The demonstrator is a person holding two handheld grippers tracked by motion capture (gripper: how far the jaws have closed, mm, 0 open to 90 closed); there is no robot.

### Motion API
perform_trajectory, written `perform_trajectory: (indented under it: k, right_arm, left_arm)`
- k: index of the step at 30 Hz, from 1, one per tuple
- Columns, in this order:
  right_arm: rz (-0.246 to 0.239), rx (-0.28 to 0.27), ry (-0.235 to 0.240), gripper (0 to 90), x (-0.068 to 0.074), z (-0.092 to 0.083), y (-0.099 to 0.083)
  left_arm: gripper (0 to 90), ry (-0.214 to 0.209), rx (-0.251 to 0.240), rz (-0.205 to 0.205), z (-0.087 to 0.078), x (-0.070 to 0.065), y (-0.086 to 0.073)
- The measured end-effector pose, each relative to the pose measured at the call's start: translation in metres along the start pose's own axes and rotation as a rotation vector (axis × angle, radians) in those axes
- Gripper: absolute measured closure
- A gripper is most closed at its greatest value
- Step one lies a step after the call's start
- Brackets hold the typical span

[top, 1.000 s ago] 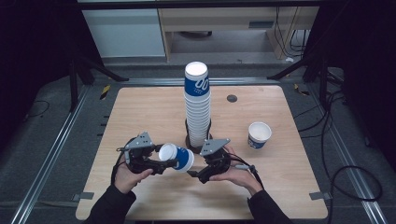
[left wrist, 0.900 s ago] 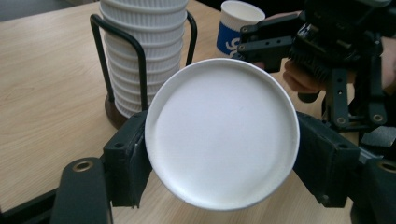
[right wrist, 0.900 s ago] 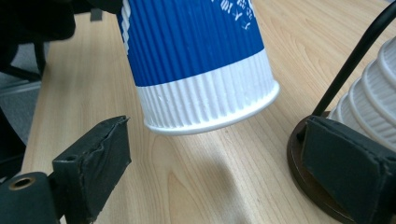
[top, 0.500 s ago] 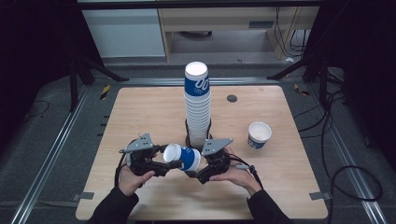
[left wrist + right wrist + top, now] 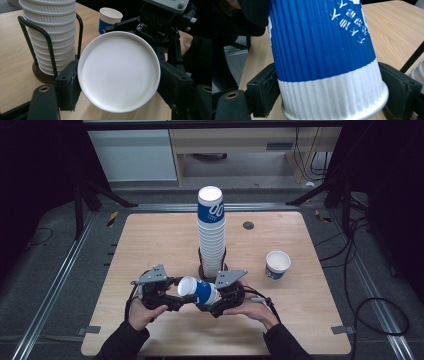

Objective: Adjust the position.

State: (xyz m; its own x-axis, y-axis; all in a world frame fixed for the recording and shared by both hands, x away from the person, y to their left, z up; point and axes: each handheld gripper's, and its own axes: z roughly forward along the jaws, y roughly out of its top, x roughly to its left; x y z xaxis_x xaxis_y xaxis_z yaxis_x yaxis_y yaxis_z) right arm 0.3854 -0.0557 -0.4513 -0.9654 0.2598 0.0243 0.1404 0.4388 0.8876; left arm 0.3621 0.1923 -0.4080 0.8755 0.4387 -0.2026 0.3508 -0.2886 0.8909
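Observation:
A blue and white ribbed paper cup (image 5: 199, 291) lies on its side above the table's front edge, between both grippers. My left gripper (image 5: 176, 298) is shut on it; in the left gripper view the cup's white round end (image 5: 118, 71) faces the camera, with a pad against each side. My right gripper (image 5: 209, 303) comes in from the right. Its jaws have just been closing, and its pads (image 5: 265, 90) now press the cup's white band (image 5: 329, 97) near the rim.
A tall stack of the same cups (image 5: 211, 235) stands in a black wire holder (image 5: 25, 37) on a round brown base, just behind the grippers. One single cup (image 5: 277, 265) stands upright at the right on the wooden table (image 5: 150, 240). Dark floor and rails surround the table.
The left gripper carried the cup a little rightward to the right gripper. The right jaws closed around the cup's other end.

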Motion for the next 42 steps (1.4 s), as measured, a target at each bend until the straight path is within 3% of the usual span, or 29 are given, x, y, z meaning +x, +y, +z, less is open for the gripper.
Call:
perform_trajectory:
  k: [9,18,27,35,42]
  right_arm:
    - [-0.001,0.011,-0.005,15.1,0.000,-0.002,0.001]
    - [-0.006,0.018,-0.038,15.4,-0.004,-0.010,0.001]
    - [-0.059,0.069,-0.084,15.3,-0.005,-0.016,0.001]
    - [-0.102,0.130,-0.068,15.2,0.000,-0.007,-0.002]
    - [-0.131,0.166,-0.038,15.1,0.005,0.001,-0.003]
  left_arm:
    - [25.9,-0.003,0.005,-0.009,0.000,0.001,0.000]
    - [18.2,0.015,0.013,-0.007,-0.007,0.003,0.003]
    - [15.9,0.015,0.138,0.000,-0.002,0.009,0.000]
    - [15.6,0.000,0.237,0.010,0.008,0.008,-0.005]
    - [16.6,-0.015,0.293,0.015,0.016,0.007,-0.008]
